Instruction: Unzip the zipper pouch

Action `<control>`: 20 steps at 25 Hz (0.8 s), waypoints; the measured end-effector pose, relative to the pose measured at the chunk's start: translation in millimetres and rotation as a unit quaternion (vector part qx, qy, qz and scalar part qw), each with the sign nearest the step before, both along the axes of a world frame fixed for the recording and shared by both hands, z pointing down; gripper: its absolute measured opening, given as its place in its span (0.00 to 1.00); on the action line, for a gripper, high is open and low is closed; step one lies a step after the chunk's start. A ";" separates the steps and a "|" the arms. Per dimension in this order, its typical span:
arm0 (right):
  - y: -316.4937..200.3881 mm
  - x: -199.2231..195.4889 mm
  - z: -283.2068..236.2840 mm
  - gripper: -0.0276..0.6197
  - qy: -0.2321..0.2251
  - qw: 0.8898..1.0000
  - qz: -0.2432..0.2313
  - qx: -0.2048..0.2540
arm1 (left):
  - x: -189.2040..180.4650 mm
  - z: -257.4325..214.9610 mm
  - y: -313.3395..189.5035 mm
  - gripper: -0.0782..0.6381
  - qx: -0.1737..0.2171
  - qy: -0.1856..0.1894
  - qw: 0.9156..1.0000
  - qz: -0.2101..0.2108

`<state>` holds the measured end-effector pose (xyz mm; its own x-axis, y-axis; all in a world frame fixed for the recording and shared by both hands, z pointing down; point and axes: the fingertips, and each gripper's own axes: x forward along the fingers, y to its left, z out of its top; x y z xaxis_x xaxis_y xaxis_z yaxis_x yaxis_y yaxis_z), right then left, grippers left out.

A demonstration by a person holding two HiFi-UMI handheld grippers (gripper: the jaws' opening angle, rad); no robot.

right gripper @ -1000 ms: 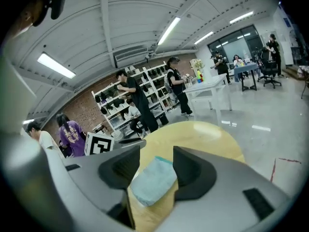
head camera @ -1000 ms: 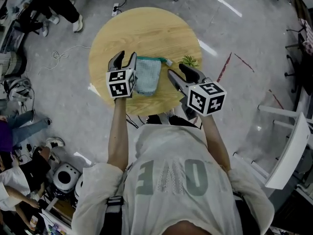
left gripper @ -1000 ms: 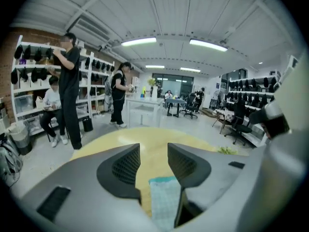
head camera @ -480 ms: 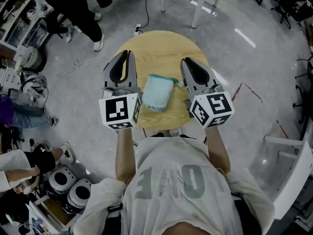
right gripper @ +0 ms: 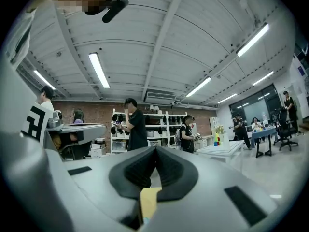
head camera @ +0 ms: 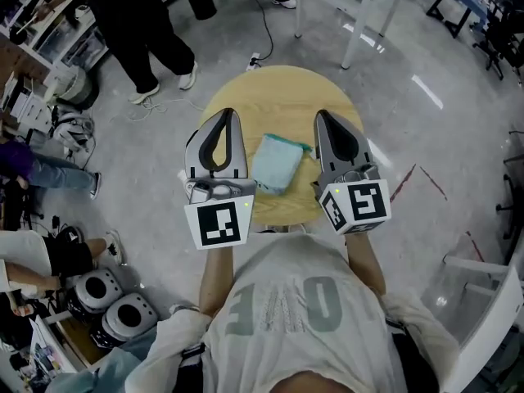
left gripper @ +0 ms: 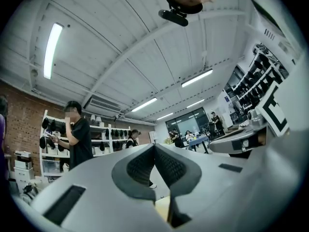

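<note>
Left gripper (head camera: 228, 118): jaws together with nothing between them. In its own view the ribbed pads (left gripper: 170, 167) meet, with only the room and ceiling beyond.
Right gripper (head camera: 324, 116): jaws likewise together and empty. It sits at 3 o'clock of the pouch, and the left gripper at 9 o'clock.
Pouch (head camera: 276, 164): lies flat between the two grippers and neither touches it. It is just toward 6 o'clock from the middle of the table (head camera: 282, 88). Its teal zipper edge (head camera: 288, 141) is at the 12 o'clock end, and the pull is too small to make out.
Risk, closed jaws: going down as they are, the tips would only prod or shove the pouch. Both grippers need to open before contact.
Risk, loose pouch: nothing pins it. A tug on the slider by one gripper alone would likely drag the whole pouch, perhaps toward the table's 6 o'clock rim.
Risk, small pull: a slightly off approach could pinch fabric instead of the tab, and the zipper would jam or bunch.
Risk, aim: both gripper cameras look out across the room, so neither shows the pouch during the approach.
Pose, left: the forearm (head camera: 210, 273) reaches forward and the gripper is raised, with its tip toward 12 o'clock and its marker cube (head camera: 221, 226) nearest the body.
Pose, right: this mirrors the left, roughly parallel and seemingly at about the same height.
</note>
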<state>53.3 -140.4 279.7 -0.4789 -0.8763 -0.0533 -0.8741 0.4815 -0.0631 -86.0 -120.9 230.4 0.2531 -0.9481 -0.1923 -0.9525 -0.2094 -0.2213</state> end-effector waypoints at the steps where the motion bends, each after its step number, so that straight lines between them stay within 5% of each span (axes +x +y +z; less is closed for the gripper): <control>1: 2.2 -1.3 0.6 0.09 0.001 1.000 -0.001 0.001 | -1.4 0.5 1.7 0.15 -0.001 0.001 1.000 -0.002; 20: 8.8 -6.9 11.8 0.09 0.002 1.000 -0.001 -0.014 | -20.9 7.5 3.8 0.15 -0.006 0.017 1.000 -0.011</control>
